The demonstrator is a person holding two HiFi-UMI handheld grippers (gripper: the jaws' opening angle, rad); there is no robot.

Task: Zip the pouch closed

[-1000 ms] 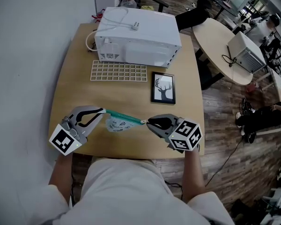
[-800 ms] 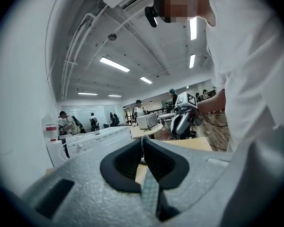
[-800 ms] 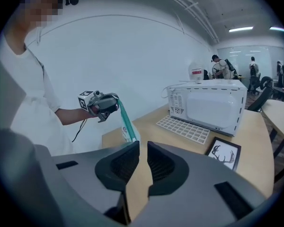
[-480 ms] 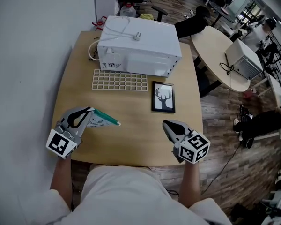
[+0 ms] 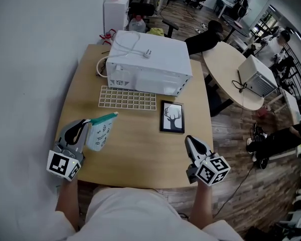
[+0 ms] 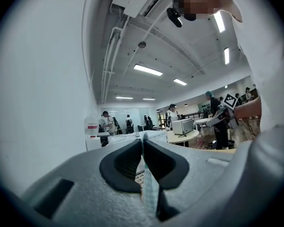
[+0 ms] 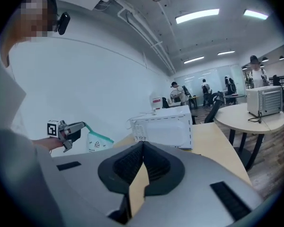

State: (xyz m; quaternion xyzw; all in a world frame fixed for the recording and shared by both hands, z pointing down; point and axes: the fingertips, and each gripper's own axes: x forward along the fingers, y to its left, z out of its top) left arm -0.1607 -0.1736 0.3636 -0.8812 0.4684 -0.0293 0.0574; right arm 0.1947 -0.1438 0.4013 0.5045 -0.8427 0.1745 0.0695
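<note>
The pouch [image 5: 100,133] is pale and see-through with a teal zip strip [image 5: 103,118] along its top. My left gripper [image 5: 87,124] is shut on its left end and holds it above the wooden table [image 5: 140,149], so the pouch hangs from the jaws. In the left gripper view the jaws [image 6: 143,142] meet on the thin edge of the pouch [image 6: 150,193]. My right gripper [image 5: 189,140] is shut on nothing near the table's front right, well apart from the pouch. The right gripper view shows its closed tips [image 7: 142,145], with the left gripper [image 7: 72,129] and pouch [image 7: 97,143] far off.
A white microwave [image 5: 148,62] with its cable on top stands at the back of the table. In front of it lie a white grid tray [image 5: 127,98] and a framed deer picture [image 5: 172,117]. A round table [image 5: 231,69] with another oven stands to the right.
My right gripper has let go of the zip end, shut and drawn back to the right. My left gripper has moved left and up, carrying the pouch, which now hangs from it alone.
</note>
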